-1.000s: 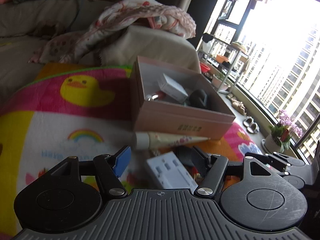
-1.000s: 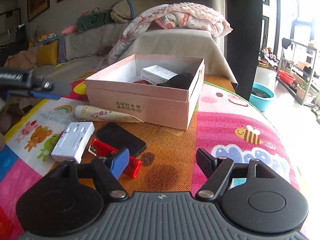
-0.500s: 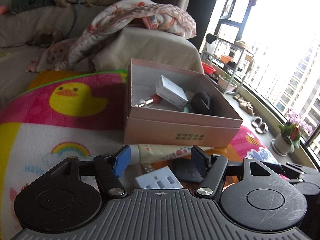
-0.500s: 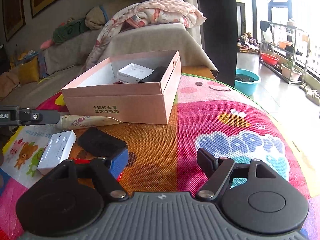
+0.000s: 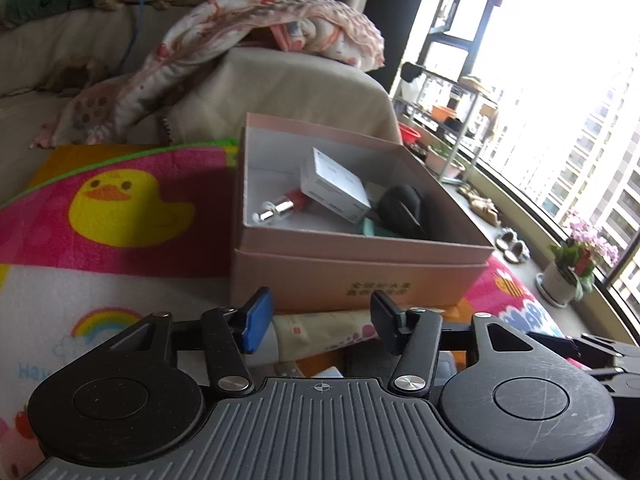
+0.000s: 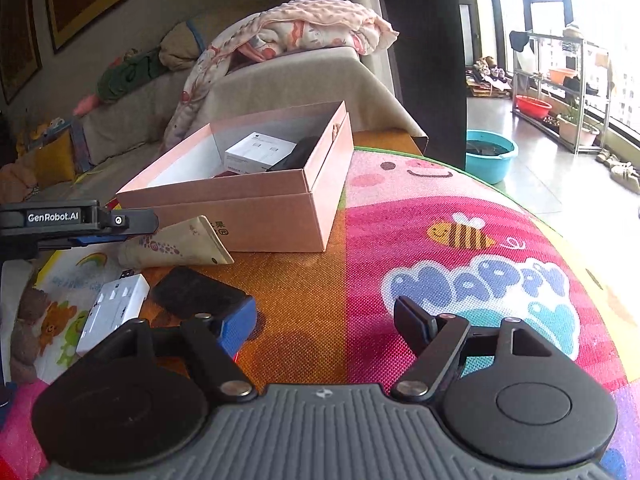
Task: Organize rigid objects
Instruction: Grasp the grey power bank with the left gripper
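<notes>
A cream tube (image 5: 320,332) lies crosswise on the mat just in front of the pink box (image 5: 360,280). My left gripper (image 5: 320,318) hangs over it. Its jaws are closing with the tube between them, and I see no pad pressing on it. The right wrist view shows the left gripper (image 6: 148,222) above the cap end of the tube (image 6: 180,240). My right gripper (image 6: 324,318) is open over bare mat. By its blue finger lie a flat black object (image 6: 196,296) and a white adapter (image 6: 116,312). The box holds a small white carton (image 5: 336,188), a black item (image 5: 400,208) and a lipstick (image 5: 280,208).
Everything sits on a colourful children's play mat (image 6: 440,240). Behind the box is a sofa draped with a pink blanket (image 5: 280,20). A teal basin (image 6: 490,152) stands on the floor beyond the mat, and a potted flower (image 5: 576,256) sits by the window.
My left gripper has come forward towards the box until the tube lies between its fingers, and its jaws have narrowed. The right wrist view has rolled and swung right; its jaws look unchanged.
</notes>
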